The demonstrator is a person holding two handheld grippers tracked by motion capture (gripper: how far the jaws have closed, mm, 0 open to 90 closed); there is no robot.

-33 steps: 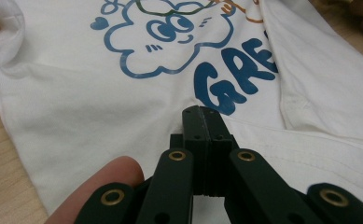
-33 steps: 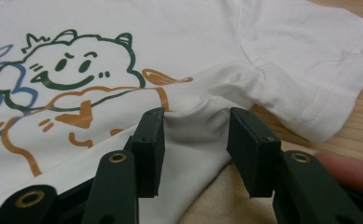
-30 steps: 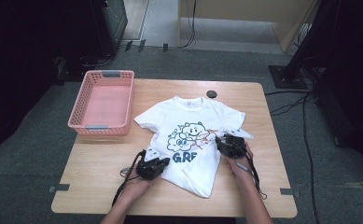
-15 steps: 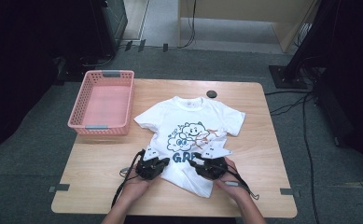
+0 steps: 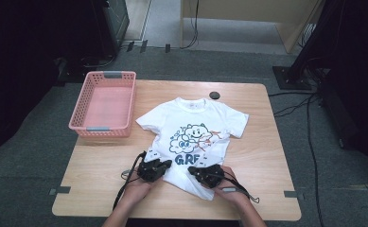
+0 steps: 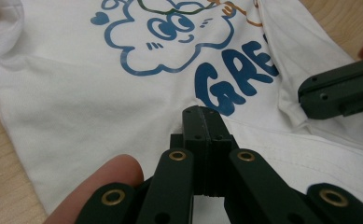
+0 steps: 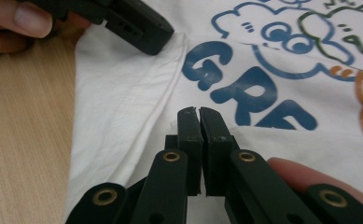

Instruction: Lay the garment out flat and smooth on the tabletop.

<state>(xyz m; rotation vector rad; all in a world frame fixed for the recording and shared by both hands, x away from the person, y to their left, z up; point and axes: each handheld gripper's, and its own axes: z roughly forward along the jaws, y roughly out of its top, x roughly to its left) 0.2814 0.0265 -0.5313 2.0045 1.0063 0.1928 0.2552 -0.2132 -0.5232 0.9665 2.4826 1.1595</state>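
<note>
The right gripper [image 5: 198,171] had swung in from the shirt's right side to the near hem, its jaws having just been closing, now pinching cloth. The left gripper [image 5: 165,164] likewise pinched the white printed cotton T-shirt [image 5: 196,127], spread mid-table. Both hem grips seemed set for folding. Bare wooden tabletop [image 5: 262,142] lay open rightward; the pink plastic basket [image 5: 103,106] stood left.

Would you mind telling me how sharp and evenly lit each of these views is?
High view: the table is evenly lit and sharp, the room around it dark. Left gripper view: the shirt print is crisp, the finger at the bottom soft. Right gripper view: the jaws and lettering are sharp, the fingertip at top left blurred; no glare.
</note>
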